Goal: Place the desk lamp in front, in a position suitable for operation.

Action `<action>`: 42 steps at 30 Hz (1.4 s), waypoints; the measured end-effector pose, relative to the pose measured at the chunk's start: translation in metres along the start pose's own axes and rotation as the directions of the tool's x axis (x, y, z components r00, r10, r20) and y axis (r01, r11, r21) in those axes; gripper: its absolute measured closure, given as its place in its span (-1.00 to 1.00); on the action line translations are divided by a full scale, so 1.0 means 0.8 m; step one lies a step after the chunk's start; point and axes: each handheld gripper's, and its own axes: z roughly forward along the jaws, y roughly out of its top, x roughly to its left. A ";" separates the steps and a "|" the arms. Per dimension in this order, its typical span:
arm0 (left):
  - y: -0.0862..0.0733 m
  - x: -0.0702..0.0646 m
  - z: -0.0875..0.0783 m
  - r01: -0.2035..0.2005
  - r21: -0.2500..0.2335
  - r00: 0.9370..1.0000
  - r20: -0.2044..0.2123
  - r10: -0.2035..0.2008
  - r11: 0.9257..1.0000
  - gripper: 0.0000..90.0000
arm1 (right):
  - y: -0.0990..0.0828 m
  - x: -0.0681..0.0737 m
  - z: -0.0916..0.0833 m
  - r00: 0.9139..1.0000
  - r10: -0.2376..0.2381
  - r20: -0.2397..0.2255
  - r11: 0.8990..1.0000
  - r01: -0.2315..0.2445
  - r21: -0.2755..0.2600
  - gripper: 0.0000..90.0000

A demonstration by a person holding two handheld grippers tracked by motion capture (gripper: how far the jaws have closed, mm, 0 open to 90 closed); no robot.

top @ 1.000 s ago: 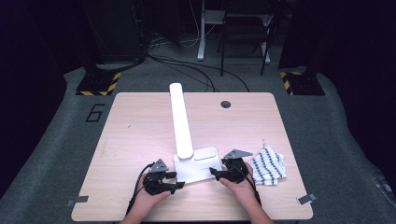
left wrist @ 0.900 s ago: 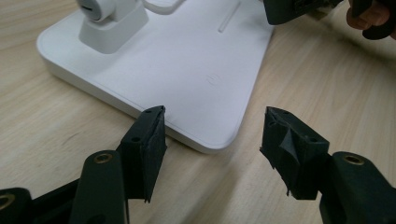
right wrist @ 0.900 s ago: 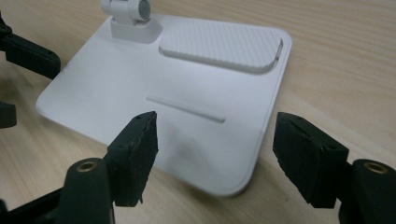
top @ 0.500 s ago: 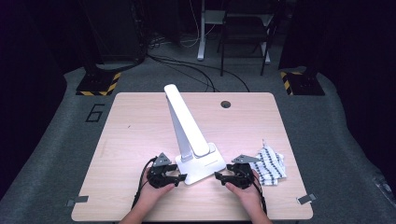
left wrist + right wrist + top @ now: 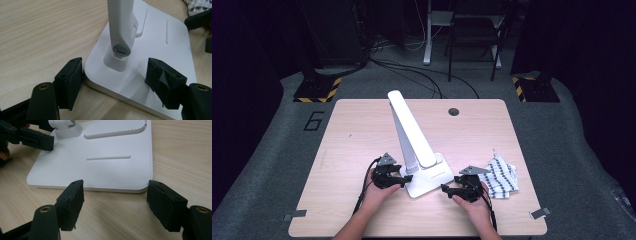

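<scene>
White desk lamp (image 5: 414, 145) on wooden table (image 5: 357, 130), near front edge; base flat, arm's long axis tilted up and away, head end toward far-left. Left gripper (image 5: 404, 178) at base corner, jaws just been opening, wide, one jaw over base, nothing clamped. Right gripper (image 5: 446, 188) just off base edge, wide, empty. Patterned cloth (image 5: 502, 177) beside.

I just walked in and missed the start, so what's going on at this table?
A person is working on a white desk lamp with a handheld gripper in each hand. The lamp stands on the wooden table, its arm raised and leaning away. The left gripper sits at the corner of the lamp's base; its jaws have just been opening and straddle that corner without pressing on it. The right gripper waits open just short of the base's near edge. A patterned cloth lies crumpled to the right.
</scene>
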 end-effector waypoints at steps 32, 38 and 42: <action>-0.010 -0.042 -0.006 -0.109 -0.012 0.990 0.091 0.110 0.994 -0.20 | 0.011 0.010 0.020 0.999 -0.024 -0.029 1.000 0.024 0.009 -0.35; -0.013 -0.049 -0.004 -0.065 -0.015 0.994 0.091 0.066 0.998 -0.21 | 0.011 0.012 0.020 0.999 -0.018 -0.033 1.000 0.019 0.012 -0.33; -0.016 -0.054 -0.009 -0.091 -0.007 0.992 0.090 0.091 0.996 -0.20 | 0.010 0.015 0.021 0.999 -0.031 -0.035 0.999 0.032 0.009 -0.33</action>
